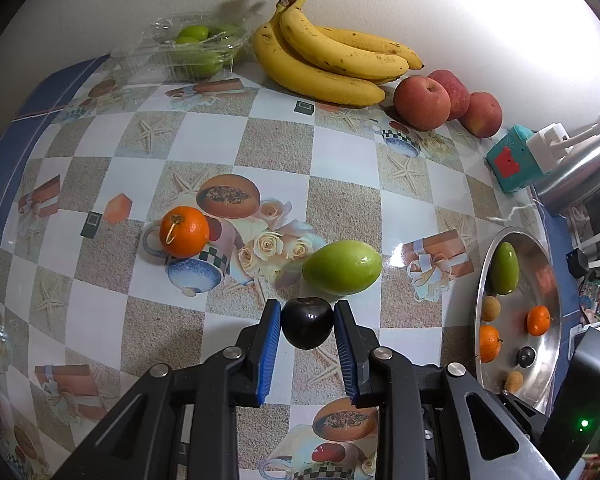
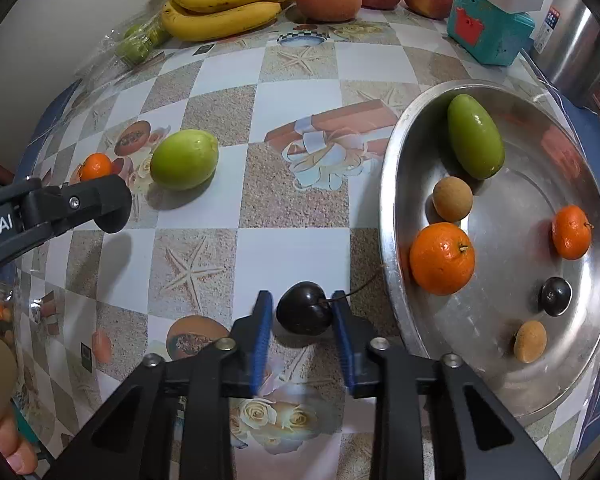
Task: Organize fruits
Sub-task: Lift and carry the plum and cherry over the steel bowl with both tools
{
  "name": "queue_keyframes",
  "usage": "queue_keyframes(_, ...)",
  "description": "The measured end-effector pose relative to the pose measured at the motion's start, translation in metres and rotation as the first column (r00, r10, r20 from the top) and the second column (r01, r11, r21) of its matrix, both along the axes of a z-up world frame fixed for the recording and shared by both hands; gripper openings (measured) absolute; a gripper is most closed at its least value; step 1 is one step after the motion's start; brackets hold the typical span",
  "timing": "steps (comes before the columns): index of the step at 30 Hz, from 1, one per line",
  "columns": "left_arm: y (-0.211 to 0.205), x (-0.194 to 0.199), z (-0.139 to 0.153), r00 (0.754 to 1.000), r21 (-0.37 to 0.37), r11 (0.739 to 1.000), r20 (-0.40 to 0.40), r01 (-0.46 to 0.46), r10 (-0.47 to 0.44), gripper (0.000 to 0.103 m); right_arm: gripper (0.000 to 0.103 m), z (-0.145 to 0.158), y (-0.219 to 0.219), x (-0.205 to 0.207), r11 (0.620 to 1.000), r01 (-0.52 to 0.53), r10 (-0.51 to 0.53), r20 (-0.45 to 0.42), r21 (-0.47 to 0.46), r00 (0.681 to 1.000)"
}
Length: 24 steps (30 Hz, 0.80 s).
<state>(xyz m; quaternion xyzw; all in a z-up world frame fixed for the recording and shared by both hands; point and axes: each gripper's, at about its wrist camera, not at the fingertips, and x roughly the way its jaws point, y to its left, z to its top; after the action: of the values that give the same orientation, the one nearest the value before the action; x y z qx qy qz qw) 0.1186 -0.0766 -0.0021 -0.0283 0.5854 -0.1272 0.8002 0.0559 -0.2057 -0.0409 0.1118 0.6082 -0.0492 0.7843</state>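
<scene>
Left claw (image 1: 307, 312) is clamping its blue pads nearly closed on a dark cherry (image 1: 307, 322), one pad pressing each side of the fruit. Right claw (image 2: 302, 308) is sitting narrow around a stemmed dark cherry (image 2: 305, 309): the right pad is touching the skin, while the left pad is blurring right up against it. That cherry is lying on the checked tablecloth (image 2: 284, 100), just beside the rim of the round metal dish (image 2: 392, 184), with its thin stem reaching towards that rim.

Inside the dish, a long green fruit (image 2: 476, 142) is lying near the far wall. Two tangerines (image 2: 442, 258), two longans (image 2: 452, 198) and another dark cherry (image 2: 555, 296) are spreading around it, leaving the middle bare.

Out on the cloth, a loose green fruit (image 1: 342, 266) is resting just beyond the left claw's tips, and a loose tangerine (image 1: 184, 232) is sitting further left, well apart from it. Between the two claws and the far wall, a wide run of cloth is staying open.

Along that wall, bananas (image 1: 324, 60), three apples (image 1: 422, 102) and a clear plastic box (image 1: 188, 54) of small green fruits are lining up. A teal toy box (image 2: 488, 28) and a steel canister (image 2: 572, 44) are crowding the corner beyond the dish. On the left, the blue table border (image 1: 24, 120) is curving away.
</scene>
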Motion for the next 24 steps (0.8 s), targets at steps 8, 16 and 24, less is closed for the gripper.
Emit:
queue_keyframes(8, 0.0, 0.0, -0.001, 1.0, 0.008, 1.0, 0.002, 0.0, 0.0, 0.029, 0.027, 0.002, -0.005, -0.002, 1.0, -0.001, 0.0, 0.018, 0.029, 1.0)
queue_keyframes(16, -0.001, 0.0, 0.0, 1.0, 0.015, 1.0, 0.009, -0.002, 0.002, 0.029, 0.027, 0.022, -0.022, -0.008, 0.992, 0.036, -0.049, 0.1, 0.124, 0.994)
queue_keyframes(24, -0.024, -0.007, 0.005, 0.998, 0.007, 0.998, 0.027, 0.06, -0.06, 0.029, 0.027, 0.063, -0.057, -0.022, 0.984, 0.126, -0.153, 0.222, 0.129, 0.963)
